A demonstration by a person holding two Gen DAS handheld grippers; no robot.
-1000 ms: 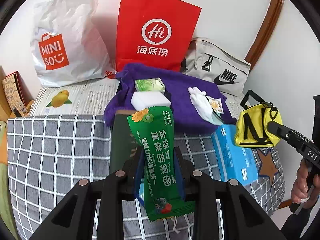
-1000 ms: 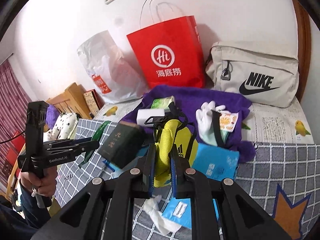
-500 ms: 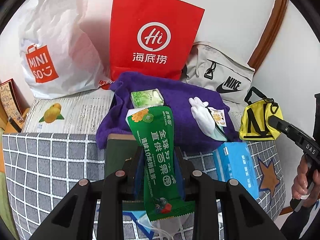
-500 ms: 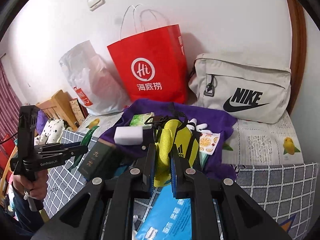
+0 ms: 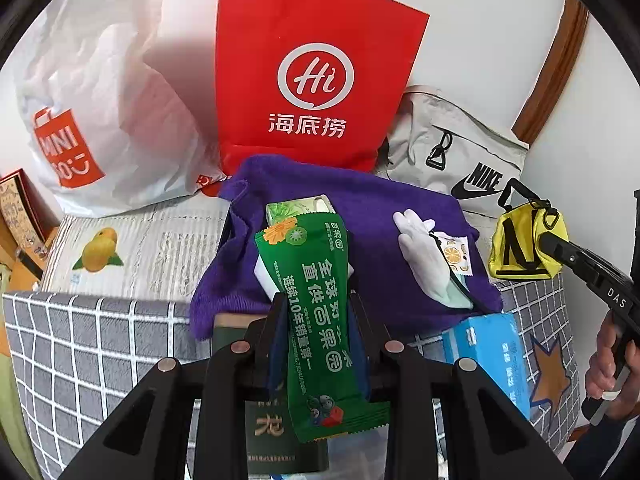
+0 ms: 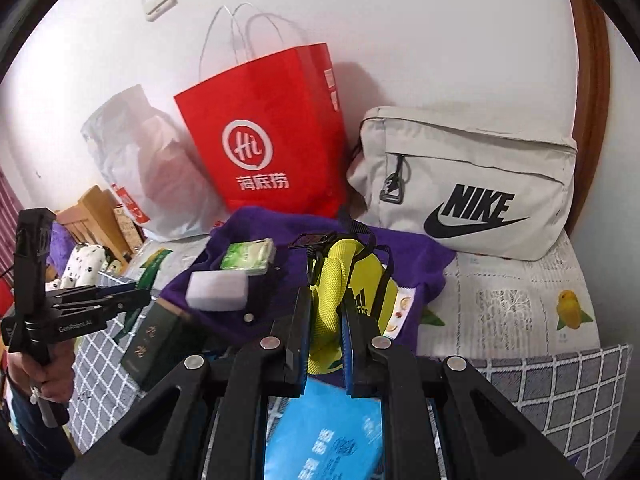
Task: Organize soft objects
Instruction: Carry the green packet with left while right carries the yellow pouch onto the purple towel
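With your left gripper (image 5: 316, 320) clamped on the green snack packet (image 5: 316, 320) and your right gripper (image 6: 326, 332) pinching the yellow pouch (image 6: 352, 276), carry both level toward the bags ahead, over the purple towel (image 5: 384, 208).

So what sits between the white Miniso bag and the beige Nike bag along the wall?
The red paper bag stands between the white Miniso bag and beige Nike bag; both wrist views show it.

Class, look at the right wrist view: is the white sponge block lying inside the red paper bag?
No. The white sponge block lies on the purple towel.
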